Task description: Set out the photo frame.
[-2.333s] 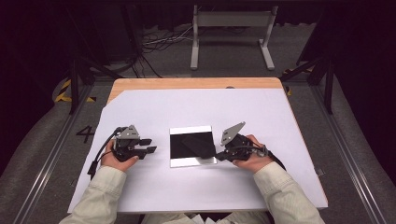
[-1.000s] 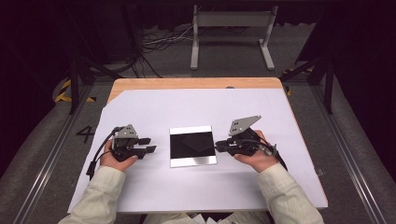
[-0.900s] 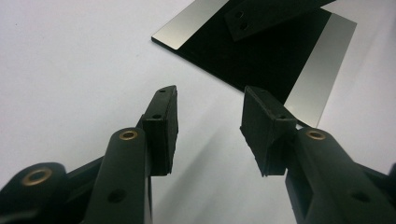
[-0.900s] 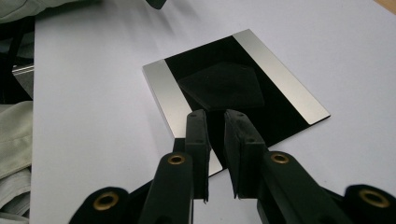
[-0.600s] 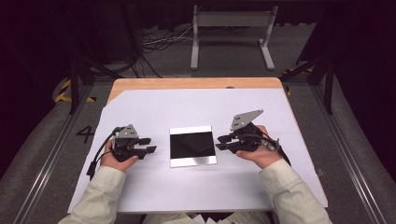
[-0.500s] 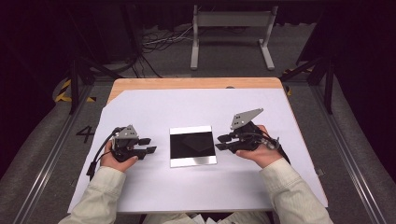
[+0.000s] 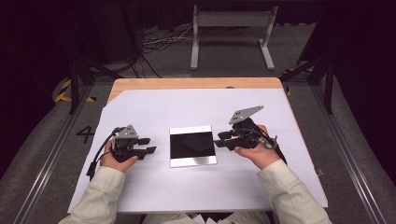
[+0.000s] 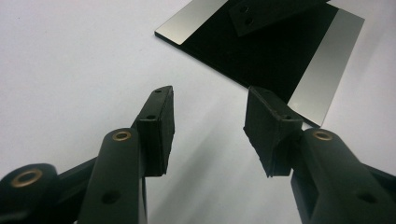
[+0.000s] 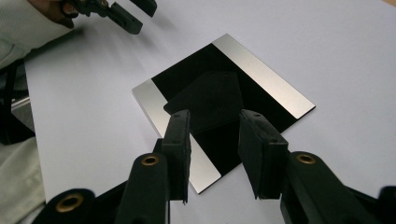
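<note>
right gripper [image 7: 218, 139]: jaws parted, nothing between them; tips at the right edge of the plate, pointing left toward it; closer of the two tools.
right gripper, own view [image 9: 214, 140]: pads poised over the near silver strip, apart from the surface as far as can be told.
left gripper [image 7: 148, 145]: jaws spread, empty; tips pointing right, short of the plate with a band of white sheet between.
left gripper, own view [image 8: 209, 120]: plate corner ahead and to the right of the gap, not yet reached.
plate [image 7: 192, 145]: flat, square, glossy black middle with a silver strip along its far and near edges; lying at the centre of the white sheet [image 7: 196, 191], between both tools.
plate axis: strips running left to right, so ends of strips facing each tool.
nearer hand: right, judged best placed to pinch the right edge.
</note>
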A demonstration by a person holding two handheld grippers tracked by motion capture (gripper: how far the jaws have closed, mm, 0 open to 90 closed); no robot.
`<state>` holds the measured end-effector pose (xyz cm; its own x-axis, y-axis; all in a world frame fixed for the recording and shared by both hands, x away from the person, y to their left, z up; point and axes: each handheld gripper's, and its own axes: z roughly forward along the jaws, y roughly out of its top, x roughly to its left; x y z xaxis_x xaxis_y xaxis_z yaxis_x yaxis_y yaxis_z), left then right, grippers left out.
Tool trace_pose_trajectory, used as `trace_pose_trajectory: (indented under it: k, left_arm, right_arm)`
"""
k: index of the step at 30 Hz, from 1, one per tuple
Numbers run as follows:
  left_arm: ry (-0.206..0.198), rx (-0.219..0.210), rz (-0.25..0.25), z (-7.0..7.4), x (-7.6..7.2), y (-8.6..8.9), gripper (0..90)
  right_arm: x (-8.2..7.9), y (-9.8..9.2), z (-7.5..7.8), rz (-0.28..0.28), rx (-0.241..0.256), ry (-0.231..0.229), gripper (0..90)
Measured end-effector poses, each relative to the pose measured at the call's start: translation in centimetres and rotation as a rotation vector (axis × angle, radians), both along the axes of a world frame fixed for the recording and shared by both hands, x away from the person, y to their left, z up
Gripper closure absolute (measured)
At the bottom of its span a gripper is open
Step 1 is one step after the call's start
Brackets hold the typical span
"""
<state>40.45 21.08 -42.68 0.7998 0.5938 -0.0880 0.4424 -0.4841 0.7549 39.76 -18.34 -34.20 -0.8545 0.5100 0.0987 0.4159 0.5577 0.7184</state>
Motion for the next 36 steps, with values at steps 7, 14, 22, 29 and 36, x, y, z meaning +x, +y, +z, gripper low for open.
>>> trace_pose_trajectory:
  k: [7, 14, 22, 29, 36]
  left_arm:
    - [0.002, -0.001, 0.002, -0.02, 0.03, 0.0, 52.1]
    - [-0.002, 0.0, 0.005, -0.01, 0.03, -0.01, 51.5]
    - [0.012, 0.0, 0.004, -0.03, 0.03, -0.02, 51.3]
    - [0.012, 0.004, 0.007, -0.07, 0.06, -0.05, 51.0]
    - [0.012, 0.005, 0.008, -0.08, 0.07, -0.05, 50.8]
  right_arm:
    - [-0.32, 0.39, 0.08, -0.044, -0.015, 0.008, 64.2]
    - [-0.38, 0.27, -0.19, -0.125, 0.053, 0.084, 61.2]
    - [-0.35, 0.48, -0.4, -0.205, 0.082, 0.159, 60.4]
    - [-0.58, 0.83, -0.64, -0.222, 0.07, 0.155, 58.9]
    - [-0.53, 0.94, -0.85, -0.295, 0.07, 0.189, 56.6]
